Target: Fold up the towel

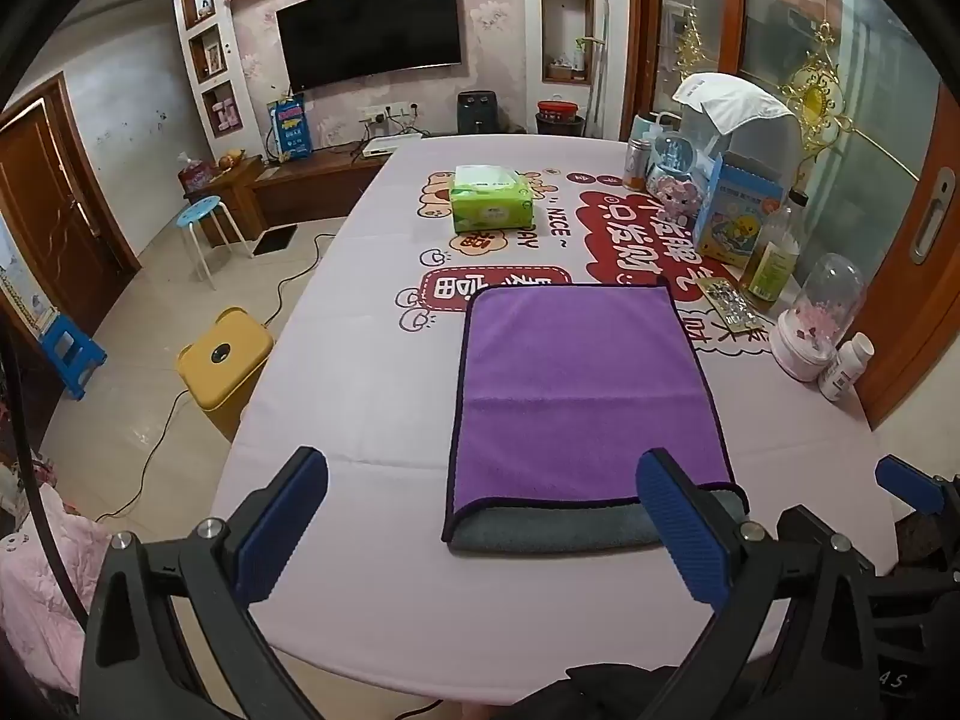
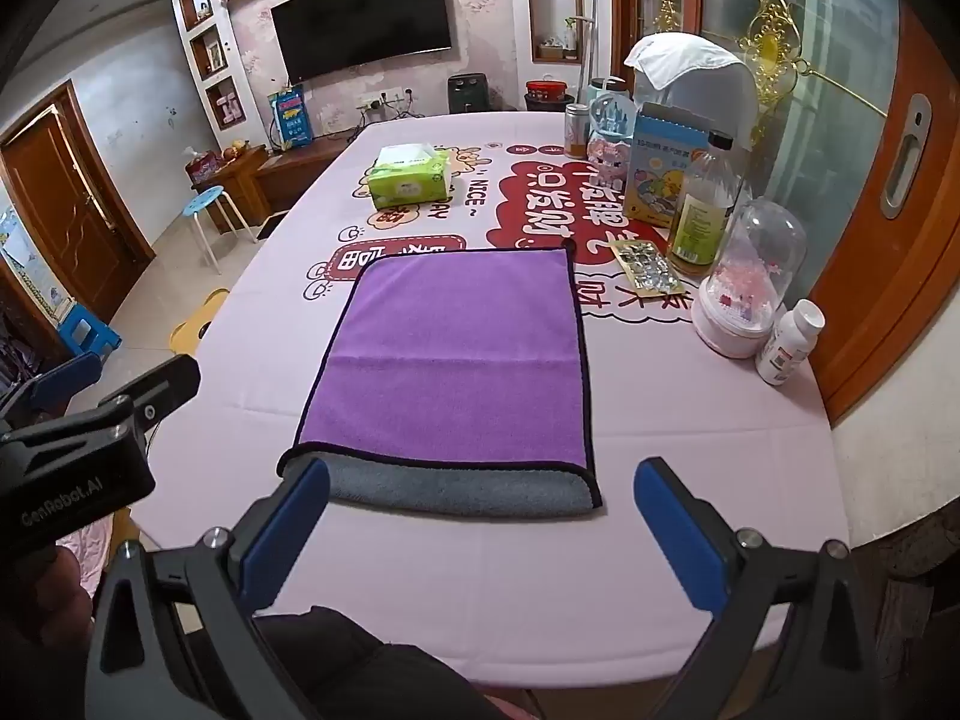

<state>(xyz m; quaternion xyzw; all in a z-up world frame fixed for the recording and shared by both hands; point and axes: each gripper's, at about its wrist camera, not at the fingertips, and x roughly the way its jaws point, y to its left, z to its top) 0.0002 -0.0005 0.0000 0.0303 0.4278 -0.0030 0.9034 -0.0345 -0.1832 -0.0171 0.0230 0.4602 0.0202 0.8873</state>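
Observation:
A purple towel [image 1: 582, 384] with a dark edge lies folded on the pink tablecloth [image 1: 360, 396]; its grey underside shows along the near edge [image 1: 558, 525]. It also shows in the right wrist view [image 2: 456, 354]. My left gripper [image 1: 480, 516] is open and empty, above the table just before the towel's near edge, toward its left part. My right gripper [image 2: 480, 522] is open and empty, just before the towel's near edge. The right gripper's blue pad shows at the far right of the left wrist view [image 1: 906, 483].
A green tissue box [image 1: 492, 204] sits farther back on the table. Along the right edge stand a glass dome [image 1: 822, 312], a white pill bottle [image 1: 846, 366], an oil bottle [image 1: 774, 258], a blister pack [image 1: 729, 303] and boxes. A yellow stool [image 1: 225, 360] stands left of the table.

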